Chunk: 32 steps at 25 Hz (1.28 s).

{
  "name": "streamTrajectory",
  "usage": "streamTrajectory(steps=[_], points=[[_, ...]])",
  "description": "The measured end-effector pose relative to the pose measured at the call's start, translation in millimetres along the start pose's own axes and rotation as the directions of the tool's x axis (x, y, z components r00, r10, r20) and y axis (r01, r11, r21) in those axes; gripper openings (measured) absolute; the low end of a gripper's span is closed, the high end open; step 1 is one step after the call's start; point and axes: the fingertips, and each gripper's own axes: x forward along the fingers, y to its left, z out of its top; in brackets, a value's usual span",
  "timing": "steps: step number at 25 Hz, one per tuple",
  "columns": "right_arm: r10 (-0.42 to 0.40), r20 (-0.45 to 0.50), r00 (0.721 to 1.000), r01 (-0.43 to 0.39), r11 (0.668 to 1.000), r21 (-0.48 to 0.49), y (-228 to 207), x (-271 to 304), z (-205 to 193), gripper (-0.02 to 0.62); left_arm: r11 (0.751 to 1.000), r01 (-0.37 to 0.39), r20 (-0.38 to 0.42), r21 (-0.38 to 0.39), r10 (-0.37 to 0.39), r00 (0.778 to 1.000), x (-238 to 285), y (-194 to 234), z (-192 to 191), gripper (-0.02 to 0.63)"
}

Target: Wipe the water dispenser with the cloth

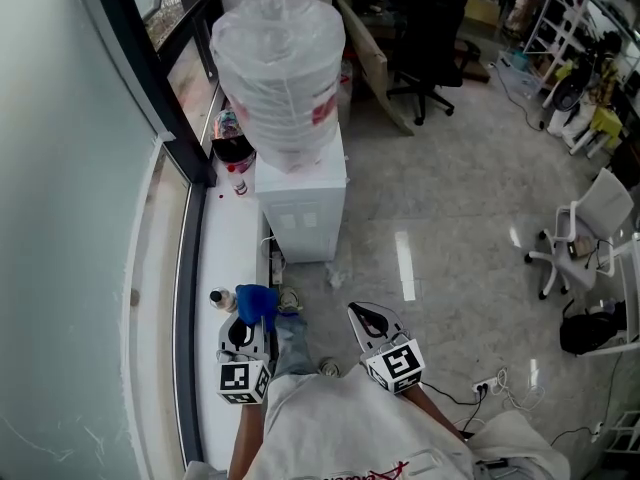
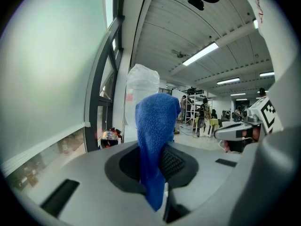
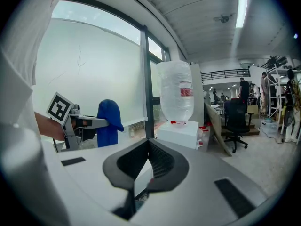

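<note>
Blue cloth [image 1: 256, 303] was clamped in the left gripper [image 1: 245, 334], the right gripper [image 1: 368, 321] was closed on nothing, and the water dispenser [image 1: 300, 186] stood at twelve o'clock, well apart, so I judged the approach came next.

Left gripper [image 1: 244, 320]: held low ahead of the torso, jaws pointing forward and clamped on a cloth [image 2: 155, 126] that projects beyond the jaw tips. Right gripper [image 1: 364, 318]: beside the left gripper and apart from it, jaws pointing forward, closed together with nothing between them. Left forearm [image 1: 248, 436] and right forearm [image 1: 432, 410]: drawn in close to the body.
</note>
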Motion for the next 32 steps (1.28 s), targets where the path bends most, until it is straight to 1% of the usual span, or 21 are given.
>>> streamTrajectory(steps=[8, 16, 26, 32], points=[[0.005, -0.001, 1.000, -0.005, 1.000, 0.024, -12.7, 38.3, 5.8, 0.014, 1.000, 0.006, -0.004, -0.011, -0.006, 1.000, 37.0, 22.3, 3.3, 0.063], [0.022, -0.004, 1.000, -0.022, 1.000, -0.003, -28.2, 105.8, 24.6, 0.014, 1.000, -0.010, -0.004, -0.021, 0.009, 1.000, 89.3, 71.3, 10.6, 0.063], [0.051, 0.010, 0.999, -0.050, 0.997, -0.058, -49.6, 200.0, 82.6, 0.014, 0.999, -0.014, -0.003, -0.035, 0.014, 1.000, 155.7, 131.9, 34.9, 0.063], [0.020, 0.008, 1.000, -0.019, 0.998, -0.059, -69.4, 249.6, 108.2, 0.014, 1.000, 0.005, 0.000, -0.030, -0.005, 1.000, 199.5, 170.1, 54.5, 0.063]])
